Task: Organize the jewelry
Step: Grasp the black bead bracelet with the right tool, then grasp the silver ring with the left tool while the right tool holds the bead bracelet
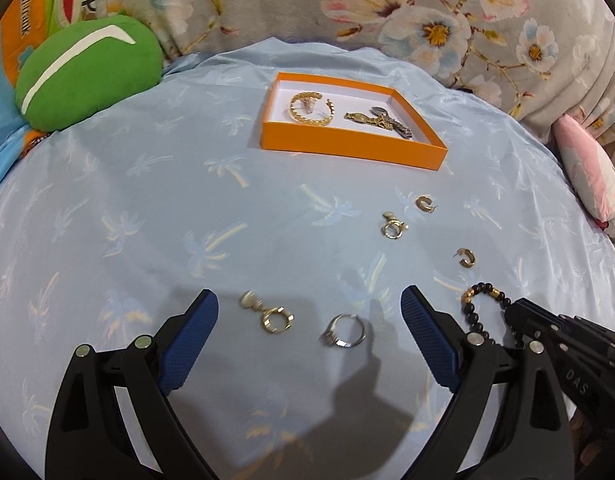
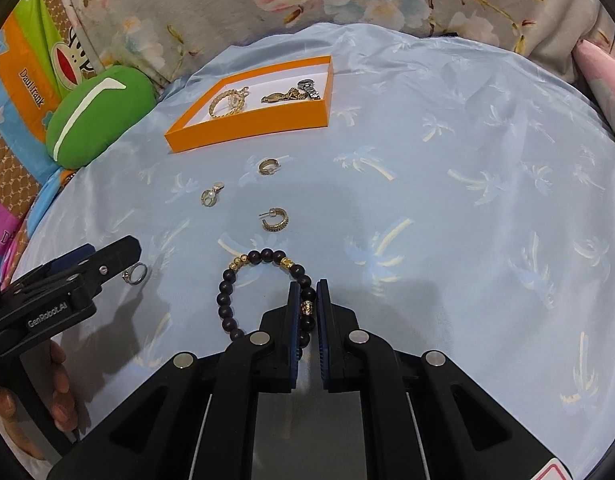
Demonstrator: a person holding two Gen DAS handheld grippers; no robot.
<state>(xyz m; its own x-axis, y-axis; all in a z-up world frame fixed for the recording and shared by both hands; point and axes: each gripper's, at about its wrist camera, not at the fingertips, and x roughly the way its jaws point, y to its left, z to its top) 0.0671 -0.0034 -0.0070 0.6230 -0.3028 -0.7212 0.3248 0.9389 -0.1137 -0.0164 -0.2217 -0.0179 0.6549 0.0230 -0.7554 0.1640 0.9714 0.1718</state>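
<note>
The right gripper [image 2: 307,300] has its fingers nearly closed on the near side of the beaded bracelet [image 2: 227,292], whose loop lies flat on the blue cloth [image 2: 447,200], spreading toward ten o'clock. The orange box [image 2: 247,130] sits farther off at eleven o'clock. The left gripper [image 1: 309,304], spread wide and empty, straddles a silver ring [image 1: 344,331].

Part of the bead bracelet [image 2: 227,300] hidden between the fingers of the right gripper [image 2: 307,312]; in the left wrist view, its near beads lost behind black gripper parts. Silver ring [image 2: 135,273] partly covered by the left gripper [image 2: 107,260] in the right wrist view. Watch [image 1: 387,120] in the far orange box [image 1: 347,148] too small to see well. Pink pillow [image 1: 591,176] cut off at the right edge.
</note>
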